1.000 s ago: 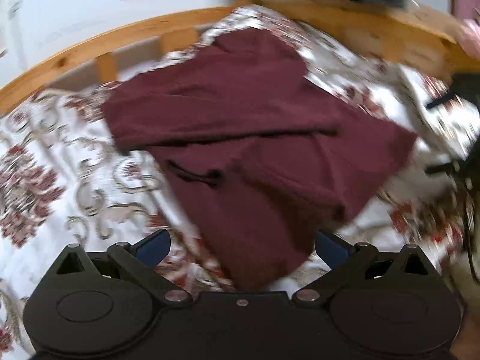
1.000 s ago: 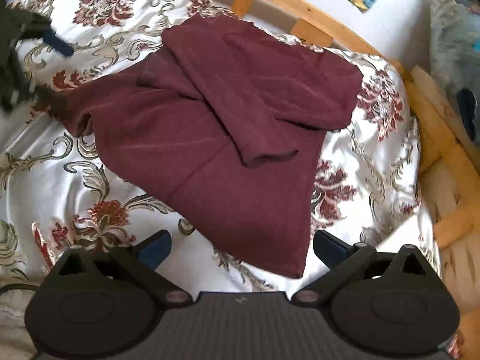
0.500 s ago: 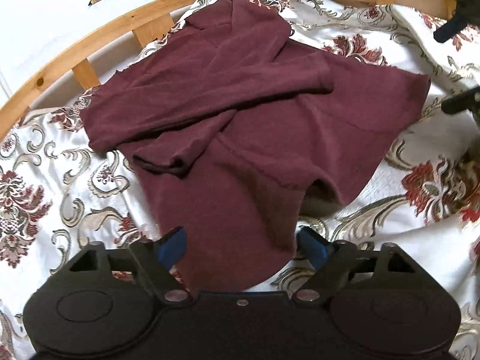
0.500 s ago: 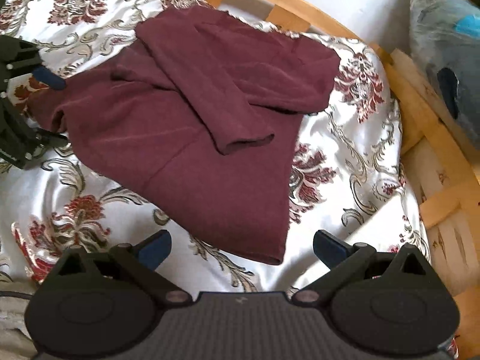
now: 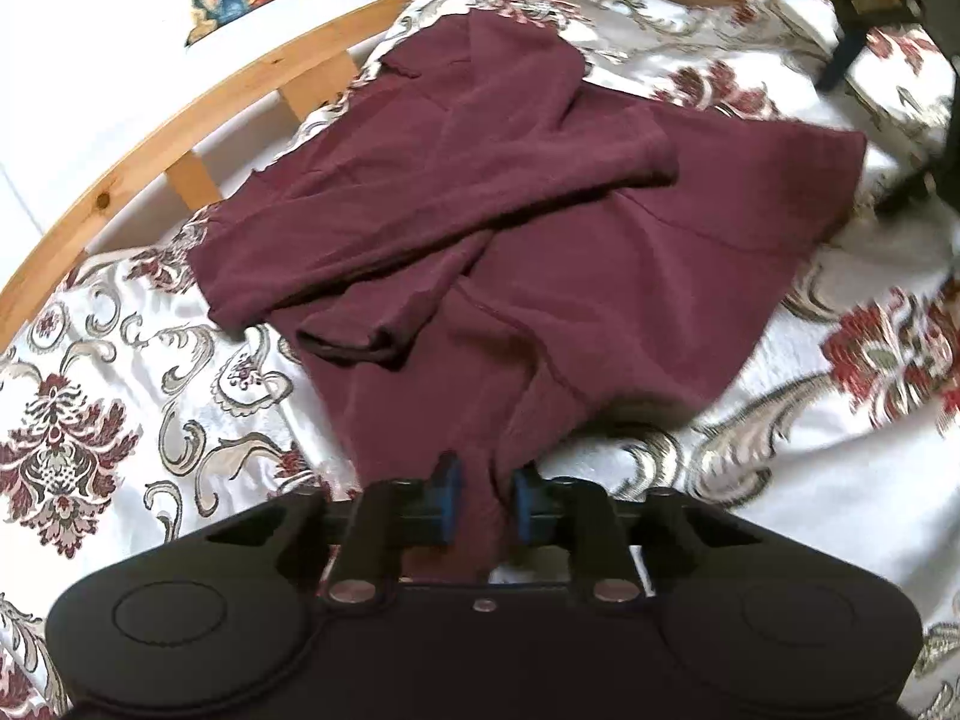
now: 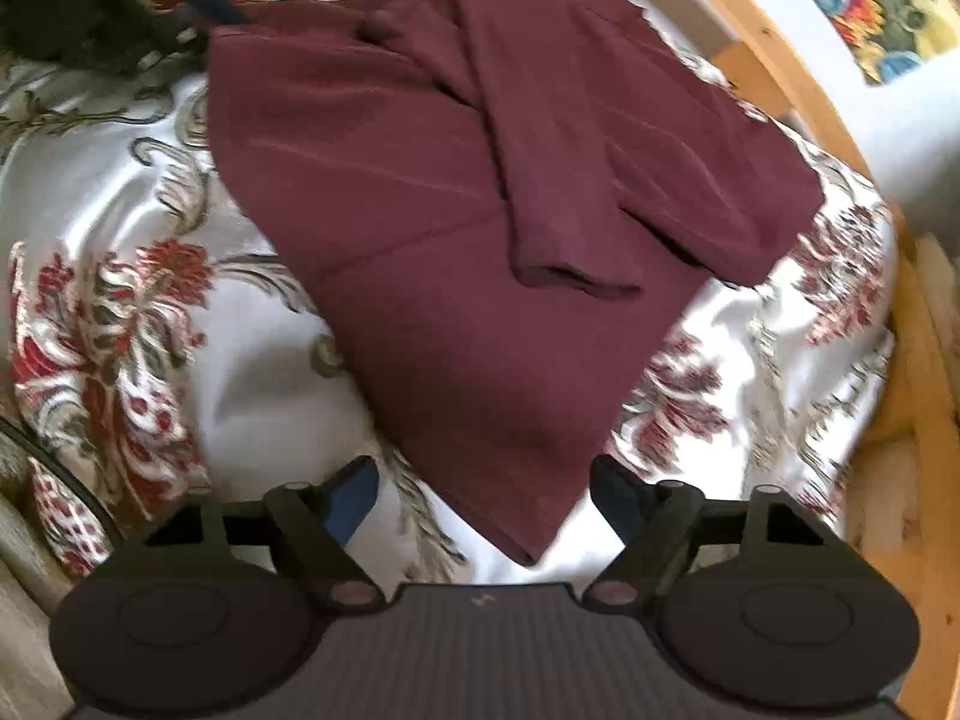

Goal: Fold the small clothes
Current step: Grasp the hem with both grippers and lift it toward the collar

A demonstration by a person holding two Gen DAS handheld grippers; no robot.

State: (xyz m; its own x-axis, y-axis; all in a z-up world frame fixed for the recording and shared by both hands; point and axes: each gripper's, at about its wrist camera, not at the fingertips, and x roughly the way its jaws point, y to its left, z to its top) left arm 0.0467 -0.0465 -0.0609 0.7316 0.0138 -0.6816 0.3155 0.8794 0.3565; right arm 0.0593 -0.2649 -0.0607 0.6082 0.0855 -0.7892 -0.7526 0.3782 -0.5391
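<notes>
Left wrist view shows our left gripper (image 5: pixel 483 501) low over the bed, pointing forward along the maroon garment (image 5: pixel 540 228). Its blue pads (image 5: pixel 447 495) are drawn close and pinch a bunched corner of the garment's near hem between them, so the cloth rises in a narrow ridge from the pinch toward the body of the garment. Beyond it the garment lies spread on the floral bedspread (image 5: pixel 150 372), with one sleeve folded across its front and a second, shorter cuff end lying just below it on the left. The wooden bed rail (image 5: pixel 180 120) curves behind the garment's far edge. At the upper right of this view we see the dark shape of our right gripper (image 5: pixel 888 12), blurred, near the garment's far right corner.

From the right wrist view, our right gripper (image 6: pixel 486 501) hangs low over the bedspread (image 6: pixel 120 312) with its fingers spread wide. The pointed near corner of the garment (image 6: pixel 480 240) reaches into the gap between the fingertips (image 6: pixel 354 495), but neither finger touches the cloth as far as we can tell. The gripper points along the garment's length toward the wooden rail (image 6: pixel 768 54). The folded sleeve lies diagonally across the garment's middle, its cuff end toward us. In the upper left corner of this view the left gripper (image 6: pixel 90 6) appears as a dark, blurred mass at the garment's far left corner.
</notes>
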